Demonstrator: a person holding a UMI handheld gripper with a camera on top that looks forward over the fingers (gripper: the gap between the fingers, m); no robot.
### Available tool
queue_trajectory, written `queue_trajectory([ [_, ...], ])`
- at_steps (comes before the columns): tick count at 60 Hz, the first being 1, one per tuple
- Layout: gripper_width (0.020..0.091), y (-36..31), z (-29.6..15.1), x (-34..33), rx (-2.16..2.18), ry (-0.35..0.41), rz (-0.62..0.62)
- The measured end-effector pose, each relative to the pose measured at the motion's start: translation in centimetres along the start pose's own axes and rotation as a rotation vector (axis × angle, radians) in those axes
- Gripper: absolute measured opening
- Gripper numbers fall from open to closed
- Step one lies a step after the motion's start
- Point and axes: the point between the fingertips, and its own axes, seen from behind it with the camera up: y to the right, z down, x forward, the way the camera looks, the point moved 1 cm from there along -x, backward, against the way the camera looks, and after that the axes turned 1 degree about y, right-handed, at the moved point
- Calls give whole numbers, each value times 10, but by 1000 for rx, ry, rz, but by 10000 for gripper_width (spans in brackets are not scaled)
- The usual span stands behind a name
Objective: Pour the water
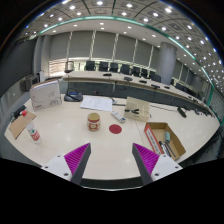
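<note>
A: Gripper [112, 160] pose?
B: Level, looking across the round table [70, 130]. Fingers released, wide apart, nothing between the pads [77, 155].
A: Task items?
B: Jar [94, 121] well beyond the fingers, 12 o'clock; red lid [115, 128] just beside it at 3 o'clock. Cardboard box [165, 139] at 2 o'clock; small bottle [34, 133] at 10 o'clock.
</note>
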Motion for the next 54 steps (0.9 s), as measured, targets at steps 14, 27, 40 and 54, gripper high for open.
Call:
queue_trajectory([
  [14, 859, -74, 3, -2, -22, 5, -38],
  [27, 860, -203, 30, 12, -21, -14, -131],
  [40, 858, -349, 66, 45, -44, -5, -254],
  [54, 860, -451, 57, 107, -34, 110, -300],
])
